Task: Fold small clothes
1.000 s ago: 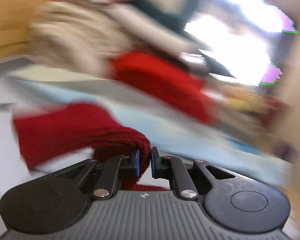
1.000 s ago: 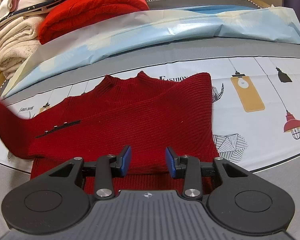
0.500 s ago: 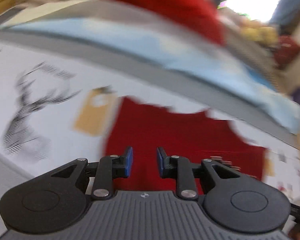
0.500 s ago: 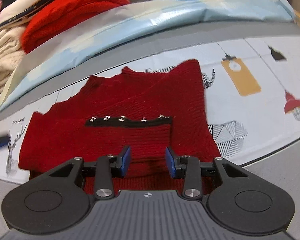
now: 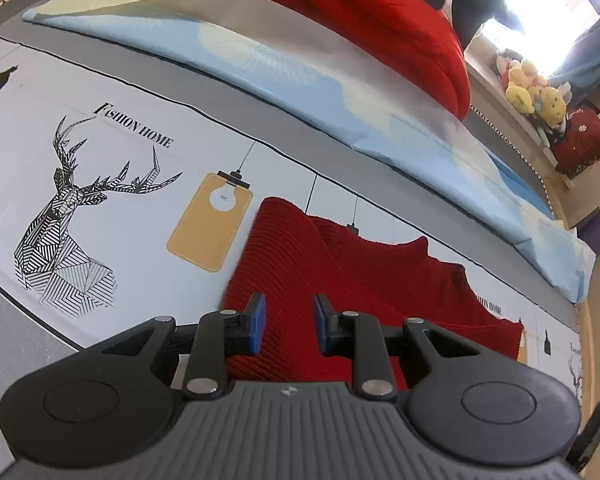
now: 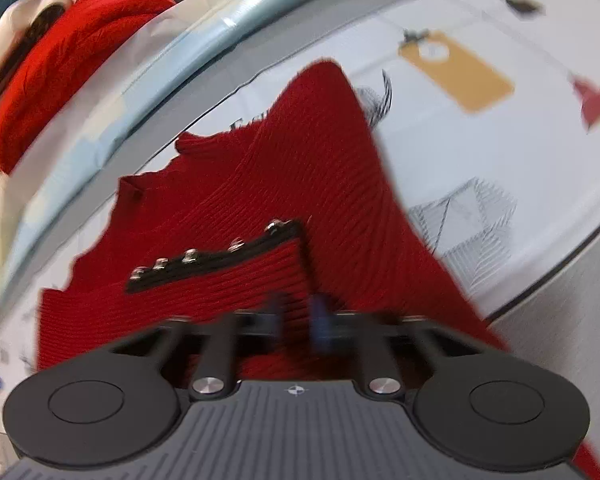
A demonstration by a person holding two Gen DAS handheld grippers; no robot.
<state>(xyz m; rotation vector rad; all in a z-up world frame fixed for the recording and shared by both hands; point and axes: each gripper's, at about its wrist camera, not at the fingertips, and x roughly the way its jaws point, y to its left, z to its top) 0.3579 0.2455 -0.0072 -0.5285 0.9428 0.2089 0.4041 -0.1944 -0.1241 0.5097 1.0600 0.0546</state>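
Left hand-held gripper [image 5: 287,330]: jaws apart, empty, over red sweater [image 5: 340,280]. Right hand-held gripper [image 6: 298,320]: blurred, narrow gap, grip unclear. Sweater lies on printed bedsheet [image 5: 112,184]; beyond it, blue quilt [image 5: 300,76], folded red blanket [image 5: 364,12], plush toys [image 5: 532,92].

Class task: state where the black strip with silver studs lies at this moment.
In the right wrist view, the studded black strip lies across the red sweater, just ahead and left of the right gripper.

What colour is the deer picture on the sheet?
Black and white stripes; the deer shows best in the left wrist view.
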